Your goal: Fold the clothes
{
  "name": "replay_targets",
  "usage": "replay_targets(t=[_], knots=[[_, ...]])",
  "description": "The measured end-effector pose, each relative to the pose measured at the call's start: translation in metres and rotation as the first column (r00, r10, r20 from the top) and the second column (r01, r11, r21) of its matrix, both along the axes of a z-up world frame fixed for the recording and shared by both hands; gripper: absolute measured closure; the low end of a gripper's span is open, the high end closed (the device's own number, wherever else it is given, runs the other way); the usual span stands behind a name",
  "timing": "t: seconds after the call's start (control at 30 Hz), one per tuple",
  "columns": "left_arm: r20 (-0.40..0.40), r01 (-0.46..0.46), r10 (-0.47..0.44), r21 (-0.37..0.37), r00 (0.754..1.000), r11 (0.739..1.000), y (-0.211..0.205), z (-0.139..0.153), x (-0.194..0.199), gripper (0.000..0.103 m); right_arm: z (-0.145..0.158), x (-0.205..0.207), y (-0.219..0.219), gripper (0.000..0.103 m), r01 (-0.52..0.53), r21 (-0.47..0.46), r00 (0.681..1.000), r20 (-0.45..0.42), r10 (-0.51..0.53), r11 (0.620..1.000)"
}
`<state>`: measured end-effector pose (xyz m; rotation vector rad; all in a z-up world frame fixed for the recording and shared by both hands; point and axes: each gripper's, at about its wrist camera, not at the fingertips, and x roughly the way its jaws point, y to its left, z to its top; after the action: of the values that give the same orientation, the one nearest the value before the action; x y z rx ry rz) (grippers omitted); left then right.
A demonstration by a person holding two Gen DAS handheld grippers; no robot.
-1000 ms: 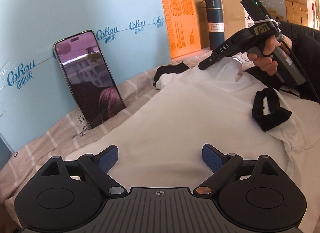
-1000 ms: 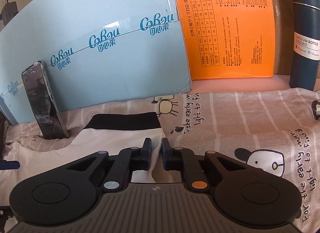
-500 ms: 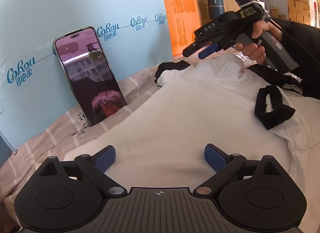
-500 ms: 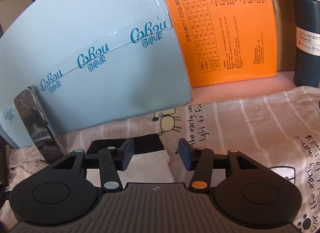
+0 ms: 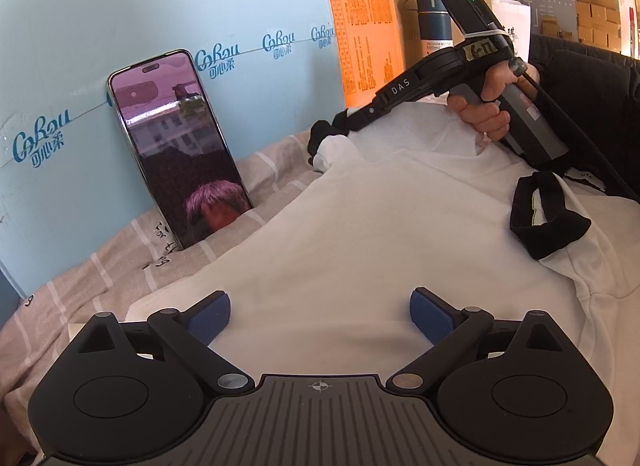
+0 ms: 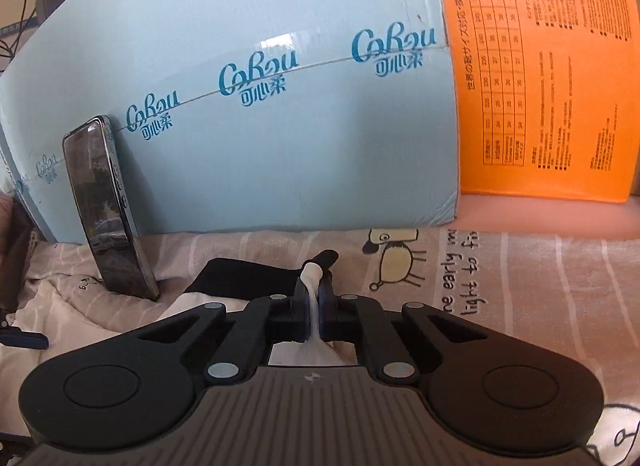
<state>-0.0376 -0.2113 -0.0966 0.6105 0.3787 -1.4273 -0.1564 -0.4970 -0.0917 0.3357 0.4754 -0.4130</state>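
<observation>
While the bedsheet under it all lies flat, these are the parts, biggest first:

Bedsheet (image 6: 540, 274): striped, printed with cartoons, covers the whole work surface.
Blue board (image 5: 160, 25): stands upright along the far edge, with an orange sheet (image 6: 540, 85) beside it.
Shirt (image 5: 340, 246): white with black cuffs, spread over the bedsheet in front of the board; the body lies mostly flat, one sleeve reaches toward the board, and another black cuff (image 5: 548, 221) curls up loose on the right side.
Phone (image 5: 176, 145): leans on the board, just beside the shirt's far edge.
Left gripper (image 5: 320, 316): fingers stand wide apart above the shirt's near part; cloth lies below the gap, but I see neither pad pressing it.
Right gripper (image 6: 313, 306): fingers are together, clamped on a thin ridge of white sleeve cloth just behind the black cuff (image 6: 240, 278), which pokes out past the tips.
Hand (image 5: 484, 105): grips the right tool's handle over the shirt's far side.
Step in hand: as I judge it, the sleeve fold, with the sleeve end now pinched.
Next move: likely calls for carrying the sleeve in over the body, keeping the pinch firm so the thin cloth does not slip out, and the left gripper steadying the body if it drags.
</observation>
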Motion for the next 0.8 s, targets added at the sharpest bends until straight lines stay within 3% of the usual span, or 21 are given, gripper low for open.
replay_targets(t=[0.07,0.2,0.27,0.33,0.37,0.4,0.53,0.67,0.8], knots=[[-0.001,0.000,0.000,0.000,1.000,1.000,0.000,0.000,0.000,0.005,0.005,0.011,-0.004,0.099,0.001,-0.047,1.000,-0.013,-0.001,0.999],[-0.007,-0.002,0.002,0.003,1.000,1.000,-0.001,0.000,0.000,0.005,-0.013,0.036,-0.010,0.099,-0.016,-0.088,0.988,-0.158,0.002,0.996],[-0.010,-0.003,0.003,0.004,1.000,1.000,-0.001,0.000,0.001,0.004,-0.016,0.038,-0.013,0.098,-0.006,-0.085,0.989,-0.150,-0.007,0.996],[-0.013,-0.005,0.006,0.006,1.000,1.000,0.000,-0.001,0.002,0.003,-0.014,0.035,-0.015,0.084,0.014,-0.079,0.989,-0.147,-0.025,0.997],[-0.015,-0.007,0.007,0.006,1.000,1.000,0.000,-0.001,0.002,0.003,-0.010,0.032,-0.013,0.059,0.035,-0.102,0.989,-0.140,-0.049,0.994],[-0.017,-0.008,0.008,0.007,1.000,1.000,0.000,-0.001,0.003,0.003,-0.006,0.028,-0.011,0.046,0.056,-0.124,0.988,-0.133,-0.073,0.991],[-0.031,-0.009,0.008,-0.024,0.999,1.000,0.004,0.005,0.003,0.003,0.027,-0.007,0.003,0.046,0.101,-0.135,0.994,-0.016,-0.104,0.986],[-0.173,0.006,-0.028,-0.124,0.984,0.992,0.014,0.027,0.002,0.004,0.060,-0.066,0.043,0.031,0.078,-0.187,0.996,0.065,-0.067,0.979],[-0.265,0.108,-0.144,-0.144,0.954,0.984,0.012,0.036,-0.024,0.004,0.074,-0.116,0.085,0.030,-0.022,-0.181,0.997,0.072,0.036,0.983]])
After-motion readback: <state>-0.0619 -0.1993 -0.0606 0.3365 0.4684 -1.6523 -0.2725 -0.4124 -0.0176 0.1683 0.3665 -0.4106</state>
